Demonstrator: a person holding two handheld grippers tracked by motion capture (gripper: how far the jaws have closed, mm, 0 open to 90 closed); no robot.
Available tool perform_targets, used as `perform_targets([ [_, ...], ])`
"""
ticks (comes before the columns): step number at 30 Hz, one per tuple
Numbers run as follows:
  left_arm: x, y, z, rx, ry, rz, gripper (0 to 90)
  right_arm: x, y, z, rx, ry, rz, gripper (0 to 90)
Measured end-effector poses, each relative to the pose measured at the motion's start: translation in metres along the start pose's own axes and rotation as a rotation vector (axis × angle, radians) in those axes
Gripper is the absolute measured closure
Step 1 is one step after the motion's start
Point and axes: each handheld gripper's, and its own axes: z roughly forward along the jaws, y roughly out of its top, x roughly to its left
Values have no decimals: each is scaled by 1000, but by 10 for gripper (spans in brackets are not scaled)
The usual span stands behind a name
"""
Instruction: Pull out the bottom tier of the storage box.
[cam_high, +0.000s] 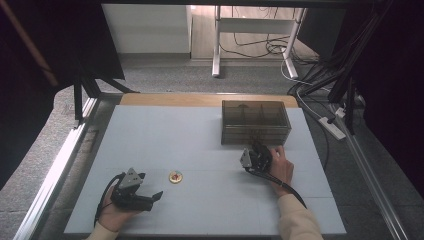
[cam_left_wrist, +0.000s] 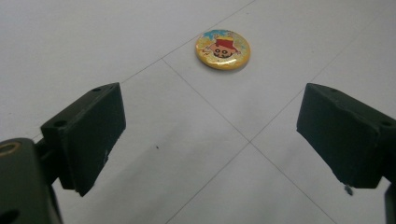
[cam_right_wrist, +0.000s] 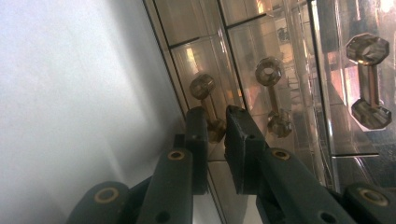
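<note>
A small round badge (cam_high: 175, 176) with a yellow rim and a red-hatted cartoon face lies flat on the pale table (cam_high: 200, 145). My left gripper (cam_high: 153, 194) rests low just left of it, pointing toward it. In the left gripper view the badge (cam_left_wrist: 222, 49) lies a little beyond my left gripper (cam_left_wrist: 210, 140), whose jaws stand wide open and hold nothing. My right gripper (cam_high: 256, 147) is at the front of a smoky clear drawer box (cam_high: 255, 122). Seen from the right gripper view, my right gripper (cam_right_wrist: 215, 127) is shut on the lower end of a drawer handle (cam_right_wrist: 203, 87).
Two more faceted handles (cam_right_wrist: 268, 74) (cam_right_wrist: 369, 79) sit on the neighbouring drawer fronts. The box stands at the far right of the table, near a wooden strip (cam_high: 170, 99) along the back edge. Metal rails run down both table sides, with cables (cam_high: 310, 85) on the floor beyond.
</note>
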Motion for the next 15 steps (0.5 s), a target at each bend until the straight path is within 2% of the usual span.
perform_targets([
  [1, 0, 0, 0, 0, 0, 0, 81, 2, 0, 0, 0, -44, 5, 788],
  [15, 1, 0, 0, -2, 1, -1, 81, 2, -2, -3, 3, -44, 13, 797],
])
